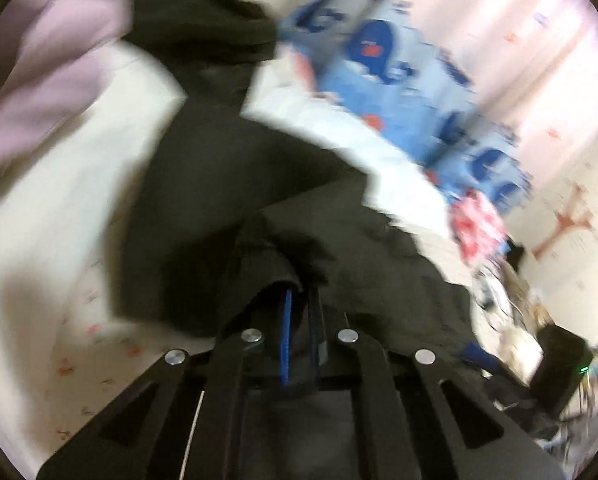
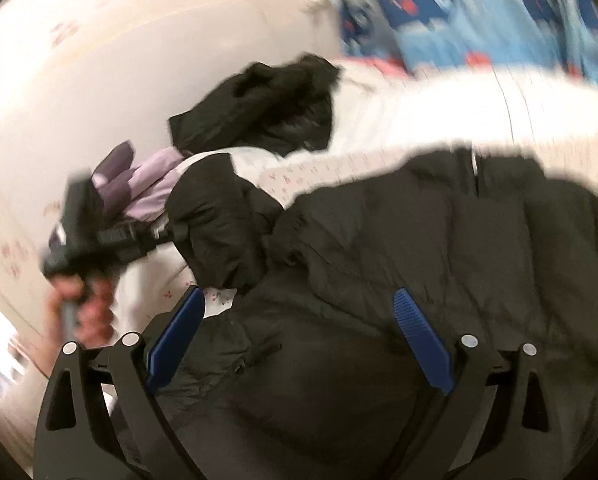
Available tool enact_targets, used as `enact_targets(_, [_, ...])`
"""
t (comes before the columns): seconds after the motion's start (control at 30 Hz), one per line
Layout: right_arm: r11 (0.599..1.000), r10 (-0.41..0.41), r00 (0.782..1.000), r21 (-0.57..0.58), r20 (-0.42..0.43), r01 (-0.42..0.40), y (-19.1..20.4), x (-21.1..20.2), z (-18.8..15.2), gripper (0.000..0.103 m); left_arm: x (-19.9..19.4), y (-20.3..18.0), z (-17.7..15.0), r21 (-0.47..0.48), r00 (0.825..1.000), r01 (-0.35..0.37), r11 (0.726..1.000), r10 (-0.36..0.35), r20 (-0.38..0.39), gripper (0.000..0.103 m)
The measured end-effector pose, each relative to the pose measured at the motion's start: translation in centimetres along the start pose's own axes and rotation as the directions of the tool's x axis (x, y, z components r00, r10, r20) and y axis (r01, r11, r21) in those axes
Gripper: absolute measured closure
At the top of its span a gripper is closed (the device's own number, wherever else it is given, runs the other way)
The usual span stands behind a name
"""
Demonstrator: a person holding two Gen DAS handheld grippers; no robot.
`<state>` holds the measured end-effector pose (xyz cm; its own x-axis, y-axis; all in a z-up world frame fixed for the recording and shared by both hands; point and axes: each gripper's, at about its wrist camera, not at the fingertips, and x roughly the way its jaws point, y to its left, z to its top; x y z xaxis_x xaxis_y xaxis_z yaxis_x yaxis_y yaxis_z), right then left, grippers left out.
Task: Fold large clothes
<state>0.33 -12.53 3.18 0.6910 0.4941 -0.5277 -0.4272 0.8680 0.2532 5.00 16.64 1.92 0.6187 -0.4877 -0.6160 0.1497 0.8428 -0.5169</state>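
Note:
A large black puffer jacket (image 2: 399, 248) lies spread on a bed. In the right wrist view my right gripper (image 2: 299, 294) hovers over its body, jaws wide open with nothing between the blue pads (image 2: 423, 340). At the left of that view, a hand (image 2: 79, 312) holds my left gripper (image 2: 167, 236), which meets the jacket's bunched sleeve (image 2: 219, 220). In the left wrist view the left gripper (image 1: 301, 304) is shut on a fold of the black jacket (image 1: 227, 184), whose fabric drapes over the fingertips and hides them.
A lilac garment (image 1: 51, 80) (image 2: 147, 184) and a second black garment with a furry edge (image 2: 275, 104) lie further up the white, flower-printed sheet (image 1: 59, 220). A blue whale-patterned blanket (image 1: 399, 80) (image 2: 479, 8) is bunched along the far side. Clutter and a black box (image 1: 559, 364) stand beside the bed.

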Motion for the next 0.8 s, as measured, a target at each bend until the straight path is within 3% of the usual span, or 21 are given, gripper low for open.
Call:
enact_targets(0.13, [0.995, -0.019, 0.999, -0.099, 0.032, 0.022, 2.1, -0.2, -0.2, 0.011, 0.6, -6.3, 1.6, 0.122, 0.997, 0.058, 0.991, -0.052, -0.054, 0.097])
enact_targets(0.33, [0.998, 0.058, 0.991, -0.014, 0.118, -0.057, 1.9, -0.3, 0.4, 0.007, 3.6, -14.5, 1.7, 0.252, 0.961, 0.207, 0.945, -0.149, -0.232, 0.098])
enact_targets(0.4, [0.998, 0.059, 0.991, 0.009, 0.121, -0.061, 1.8, 0.4, 0.6, 0.007, 4.6, -16.4, 1.4, 0.288, 0.953, 0.22, 0.932, -0.142, -0.268, 0.098])
enact_targets(0.47, [0.997, 0.028, 0.997, 0.064, 0.073, -0.033, 0.7, 1.8, 0.5, 0.007, 5.1, -17.8, 1.4, 0.328, 0.956, 0.201, 0.923, -0.112, -0.272, 0.098])
enact_targets(0.53, [0.985, 0.068, 0.997, 0.158, 0.046, -0.075, -0.9, 2.7, 0.1, 0.007, 4.9, -17.3, 2.2, 0.299, 0.959, 0.2, 0.933, -0.124, -0.254, 0.098])
enact_targets(0.63, [0.949, 0.127, 0.991, 0.287, 0.041, -0.134, -3.6, 3.7, 0.2, 0.007, 4.2, -14.6, 2.8, 0.295, 0.982, 0.074, 0.953, -0.019, -0.186, 0.098])
enact_targets(0.8, [0.957, 0.126, 0.992, 0.262, 0.012, -0.124, -4.2, 7.0, 2.6, 0.007, 2.0, -8.1, 2.3, 0.155, 0.997, -0.028, 0.987, 0.04, -0.072, 0.098])
